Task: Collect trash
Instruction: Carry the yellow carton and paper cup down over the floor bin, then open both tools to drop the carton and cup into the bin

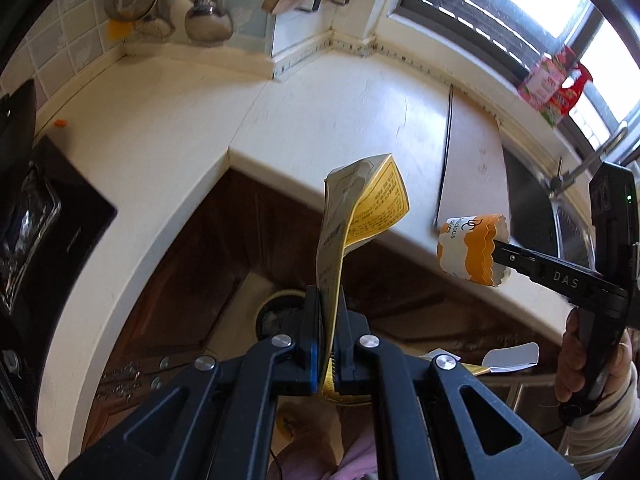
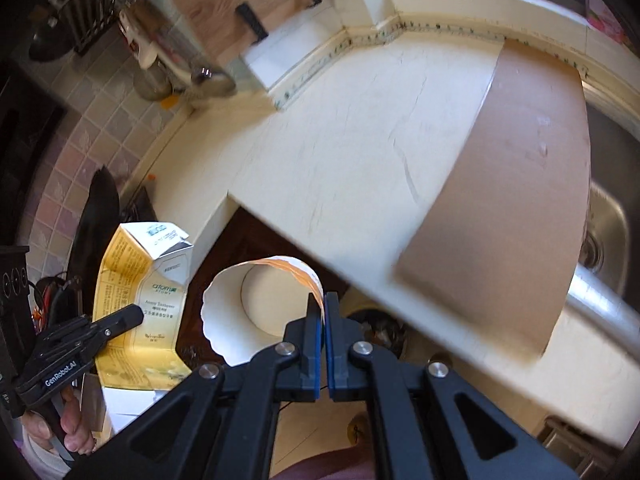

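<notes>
My left gripper (image 1: 329,304) is shut on a flattened yellow and white carton (image 1: 360,208), which sticks up past the counter edge. The same carton (image 2: 140,292) shows at the left of the right wrist view, with the left gripper (image 2: 132,316) pinching it. My right gripper (image 2: 323,308) is shut on the rim of an orange and white paper cup (image 2: 256,312), whose open mouth faces the camera. In the left wrist view that cup (image 1: 472,250) hangs at the right, held by the right gripper (image 1: 500,254). Both are in front of the counter, above the floor.
A white L-shaped counter (image 1: 320,120) wraps the corner, with a brown mat (image 2: 520,200) beside a steel sink (image 2: 608,240). A round dark bin (image 1: 280,312) stands on the floor below. Utensils (image 1: 208,16) hang on the tiled wall; a red package (image 1: 552,84) sits on the windowsill.
</notes>
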A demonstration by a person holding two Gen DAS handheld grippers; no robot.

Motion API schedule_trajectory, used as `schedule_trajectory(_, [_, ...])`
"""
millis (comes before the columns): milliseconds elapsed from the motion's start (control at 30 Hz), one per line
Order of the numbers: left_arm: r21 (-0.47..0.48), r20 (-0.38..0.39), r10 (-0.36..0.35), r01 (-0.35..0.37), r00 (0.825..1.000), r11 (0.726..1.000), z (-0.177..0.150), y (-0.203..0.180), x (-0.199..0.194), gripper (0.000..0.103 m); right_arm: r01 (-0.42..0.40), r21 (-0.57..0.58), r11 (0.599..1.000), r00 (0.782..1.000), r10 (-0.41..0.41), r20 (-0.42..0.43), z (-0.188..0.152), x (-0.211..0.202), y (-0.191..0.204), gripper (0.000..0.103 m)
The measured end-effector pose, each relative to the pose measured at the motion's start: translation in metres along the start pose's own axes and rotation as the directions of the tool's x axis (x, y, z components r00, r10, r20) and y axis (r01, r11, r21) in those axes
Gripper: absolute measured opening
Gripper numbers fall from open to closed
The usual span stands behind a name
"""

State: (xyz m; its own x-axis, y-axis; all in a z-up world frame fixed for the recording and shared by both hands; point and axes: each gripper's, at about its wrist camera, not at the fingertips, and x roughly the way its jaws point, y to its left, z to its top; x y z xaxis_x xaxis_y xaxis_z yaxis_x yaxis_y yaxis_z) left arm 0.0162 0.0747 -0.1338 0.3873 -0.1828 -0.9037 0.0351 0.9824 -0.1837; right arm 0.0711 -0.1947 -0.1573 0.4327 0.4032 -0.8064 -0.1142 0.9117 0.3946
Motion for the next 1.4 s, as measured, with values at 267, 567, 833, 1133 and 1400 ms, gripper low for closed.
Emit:
schedule_trajectory(267, [0.013, -0.138, 0.018, -0.017, 0.99, 1.0, -0.063, 0.026, 0.066, 0.003, 0.083, 0.059, 0.995, 0.984, -0.073, -0.159, -0.077, 0.061, 0.001, 0.002])
schedule_trajectory(567, [-0.03, -0.305, -0.049, 0.042, 0.951, 0.999, -0.112, 0.053, 0.193, 0.003, 0.212, 0.142, 0.967, 0.943, -0.165, -0.29, -0.124, 0.138, -0.05, 0.002])
schedule_trajectory(833, [-0.1, -0.377, -0.066, 0.03, 0.924, 0.995, -0.134, 0.078, 0.318, 0.011, 0.247, 0.191, 0.95, 0.905, -0.156, -0.395, -0.155, 0.213, -0.096, 0.002])
schedule_trajectory(1133, [-0.082, -0.384, -0.004, -0.029, 0.923, 0.996, -0.133, 0.085, 0.377, 0.038, 0.247, 0.123, 0.961, 0.877, -0.168, -0.449, -0.16, 0.275, -0.107, 0.002])
schedule_trajectory(1400, [-0.157, -0.373, 0.029, -0.094, 0.927, 0.983, -0.157, 0.131, 0.356, 0.038, 0.24, 0.056, 0.969, 0.855, -0.183, -0.486, -0.157, 0.319, -0.091, 0.002])
